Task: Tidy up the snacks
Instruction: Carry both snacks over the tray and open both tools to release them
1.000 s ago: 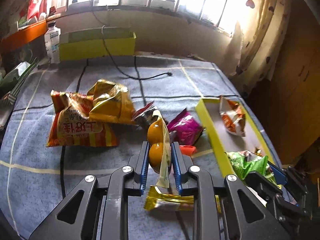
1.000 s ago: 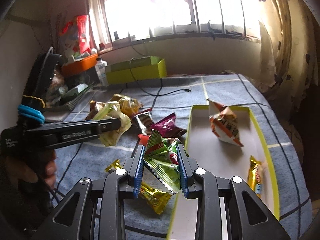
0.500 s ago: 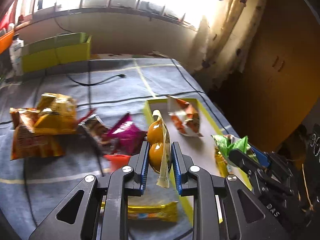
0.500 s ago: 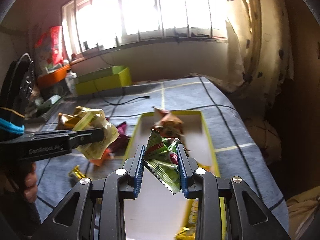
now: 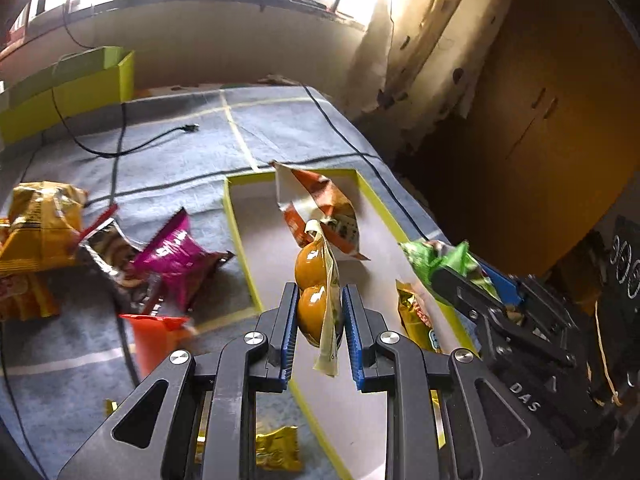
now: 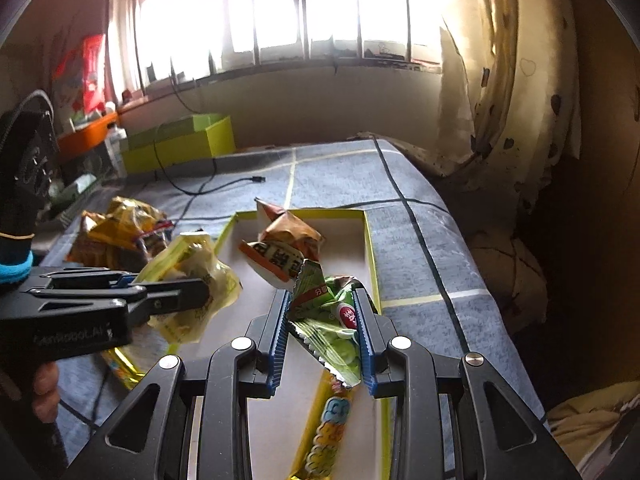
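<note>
- Blue pads of the left gripper (image 5: 319, 312) press a clear pouch (image 5: 316, 292) holding two orange-brown lumps; the pouch stands upright between the jaws, its top flap curling over.
- Green pack (image 6: 330, 316) sits clamped in the right gripper (image 6: 323, 334), the jaws closed on its crinkled sides, one corner poking up.
- Both grippers hang over a shallow tray (image 5: 236, 220) with a yellow-green rim and pale floor, lying on a grey-blue checked cloth (image 5: 172, 148).
- Inside the tray, at the far end, lies an orange-and-white bag (image 5: 320, 212); along its right wall, nearer, lies a gold wrapper (image 5: 414, 312).
- From the right wrist view the left gripper comes in from the left, a hand (image 6: 42, 380) on its grip, and the pouch hangs over the tray's left rim.
- Left of the tray, on the cloth, lie a magenta pack (image 5: 176, 256), a dark foil pack (image 5: 108, 252), a red pack (image 5: 154, 336) and, farther left, yellow bags (image 5: 40, 224).
- Near the left gripper's base lies another gold wrapper (image 5: 276, 448), outside the tray.
- At the far side a black cable (image 5: 132, 148) crosses the cloth, and a lime box (image 5: 68, 92) stands below the window (image 6: 280, 12).
- Spotted curtain (image 6: 512, 92) hangs on the right.
</note>
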The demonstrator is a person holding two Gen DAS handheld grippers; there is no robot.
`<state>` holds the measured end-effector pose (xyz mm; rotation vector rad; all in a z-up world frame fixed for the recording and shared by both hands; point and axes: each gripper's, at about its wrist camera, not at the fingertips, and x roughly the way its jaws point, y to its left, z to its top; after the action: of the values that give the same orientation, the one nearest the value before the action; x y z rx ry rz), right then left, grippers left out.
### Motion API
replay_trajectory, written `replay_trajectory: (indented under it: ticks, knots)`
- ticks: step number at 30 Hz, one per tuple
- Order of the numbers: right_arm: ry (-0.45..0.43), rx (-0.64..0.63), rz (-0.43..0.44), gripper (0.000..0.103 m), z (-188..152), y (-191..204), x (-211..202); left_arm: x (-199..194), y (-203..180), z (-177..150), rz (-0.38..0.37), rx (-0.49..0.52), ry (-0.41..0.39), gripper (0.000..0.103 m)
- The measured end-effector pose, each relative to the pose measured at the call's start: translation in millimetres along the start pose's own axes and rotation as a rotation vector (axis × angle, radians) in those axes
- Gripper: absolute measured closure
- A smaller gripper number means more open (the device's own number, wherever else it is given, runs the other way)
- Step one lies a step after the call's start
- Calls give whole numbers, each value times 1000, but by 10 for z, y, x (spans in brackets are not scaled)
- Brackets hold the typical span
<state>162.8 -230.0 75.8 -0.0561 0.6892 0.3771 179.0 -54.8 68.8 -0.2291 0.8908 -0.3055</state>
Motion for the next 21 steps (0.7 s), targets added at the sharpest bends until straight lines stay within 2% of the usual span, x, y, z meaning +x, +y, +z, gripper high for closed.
replay_trajectory:
  ticks: [10, 14, 21]
  knots:
    - [-13, -74, 9, 75, 21, 4, 174, 277, -86, -21, -4, 6, 59, 80]
    - [-11, -60, 64, 74, 29, 0, 224, 325, -88, -27, -9, 2, 64, 80]
    - [28, -7, 95, 74, -28, -68, 313, 392, -33, -55, -17, -17, 86, 80]
